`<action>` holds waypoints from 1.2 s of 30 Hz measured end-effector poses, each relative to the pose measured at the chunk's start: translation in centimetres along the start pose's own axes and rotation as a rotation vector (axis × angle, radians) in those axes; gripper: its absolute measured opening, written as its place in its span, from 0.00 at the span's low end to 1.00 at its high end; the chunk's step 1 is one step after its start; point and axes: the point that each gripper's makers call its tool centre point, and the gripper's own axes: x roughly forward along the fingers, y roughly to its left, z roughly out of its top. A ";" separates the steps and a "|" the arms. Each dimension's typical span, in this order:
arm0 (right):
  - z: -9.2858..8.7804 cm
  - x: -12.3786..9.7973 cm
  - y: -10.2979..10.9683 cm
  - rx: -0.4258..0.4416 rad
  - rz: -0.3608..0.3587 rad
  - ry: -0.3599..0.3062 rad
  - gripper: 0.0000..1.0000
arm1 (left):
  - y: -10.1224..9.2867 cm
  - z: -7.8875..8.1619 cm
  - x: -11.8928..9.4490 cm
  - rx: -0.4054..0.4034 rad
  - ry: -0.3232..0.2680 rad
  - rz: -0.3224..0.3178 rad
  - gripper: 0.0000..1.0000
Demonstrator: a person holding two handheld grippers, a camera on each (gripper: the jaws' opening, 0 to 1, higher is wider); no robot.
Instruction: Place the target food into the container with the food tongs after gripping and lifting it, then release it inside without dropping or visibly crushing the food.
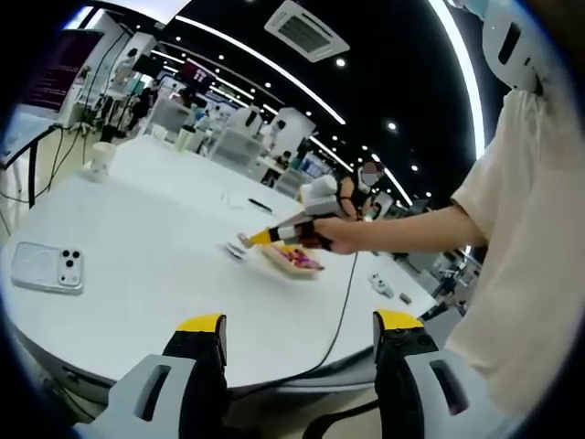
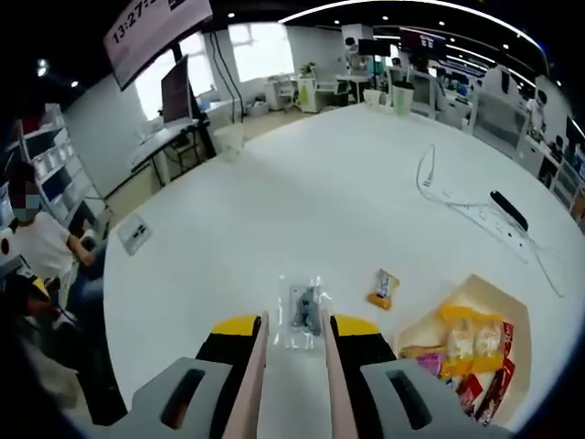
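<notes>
1. Nearest the lens in the right gripper view is the right tool (image 2: 292, 331), its jaws pressed onto the two pale arms of the food tongs (image 2: 259, 384), which run forward nearly parallel with a narrow gap between them.
2. The tong tips reach a small clear packet (image 2: 301, 311) lying flat on the white bench (image 2: 320, 183); they flank or touch its near edge, and I cannot tell whether it is pinched yet.
3. A second wrapped snack (image 2: 384, 287), orange and dark, lies just beside it, toward the container (image 2: 430, 325), a pale tray already holding bright packets (which of the two is the target is unclear).
4. To do this step well: centre the tips on the packet, squeeze only enough to hold it, lift straight, carry low over the tray rim.
5. The left gripper view shows the left tool (image 1: 300, 337) wide open and empty, hanging off the bench edge.
6. That view also shows the person's hand (image 1: 340, 234) reaching to the tray and a phone (image 1: 46, 266), while the right gripper view adds a power strip (image 2: 475, 208) and its cable.
</notes>
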 end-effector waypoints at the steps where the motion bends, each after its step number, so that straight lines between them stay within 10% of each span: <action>1: -0.1 0.1 0.0 0.002 0.000 0.003 0.30 | 0.0 0.0 0.0 0.000 0.000 -0.001 0.64; 36: -1.7 2.2 -0.6 -0.028 -0.015 0.079 0.30 | 0.5 -0.8 0.5 -0.030 0.027 -0.002 0.64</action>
